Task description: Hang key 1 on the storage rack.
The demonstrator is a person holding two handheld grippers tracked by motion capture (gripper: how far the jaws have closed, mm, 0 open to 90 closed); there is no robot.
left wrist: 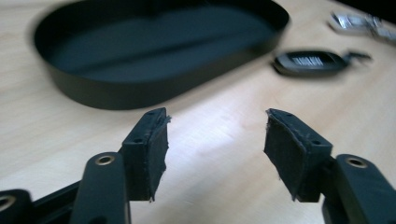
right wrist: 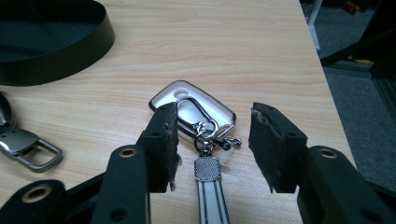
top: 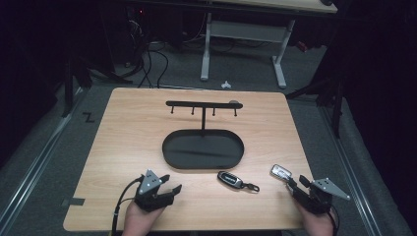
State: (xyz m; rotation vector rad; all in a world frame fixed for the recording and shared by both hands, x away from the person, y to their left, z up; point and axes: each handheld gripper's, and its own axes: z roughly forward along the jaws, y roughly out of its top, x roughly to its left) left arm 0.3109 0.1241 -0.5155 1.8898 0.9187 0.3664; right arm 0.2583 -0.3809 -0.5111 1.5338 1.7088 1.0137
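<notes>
Near the tabletop's [top: 123, 147] right front corner, the right hand-held gripper [right wrist: 212, 140] stands half open around the white key fob's [right wrist: 187, 105] strap [right wrist: 208, 186], not pinching it. The left hand-held gripper [left wrist: 215, 140] gapes empty. The black key fob's [left wrist: 310, 62] lettering is blurred.

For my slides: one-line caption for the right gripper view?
Right gripper, fingers open, straddles the strap of a white key fob lying on the wooden table.

Tray [top: 203, 150] at table [top: 123, 147] centre, hook rack [top: 203, 104] rising from its far side. Dark key fob [top: 231, 179] just before the tray. White key fob [top: 281, 171] to its right, near table's right edge, strap [right wrist: 210, 196] trailing toward the person.
</notes>
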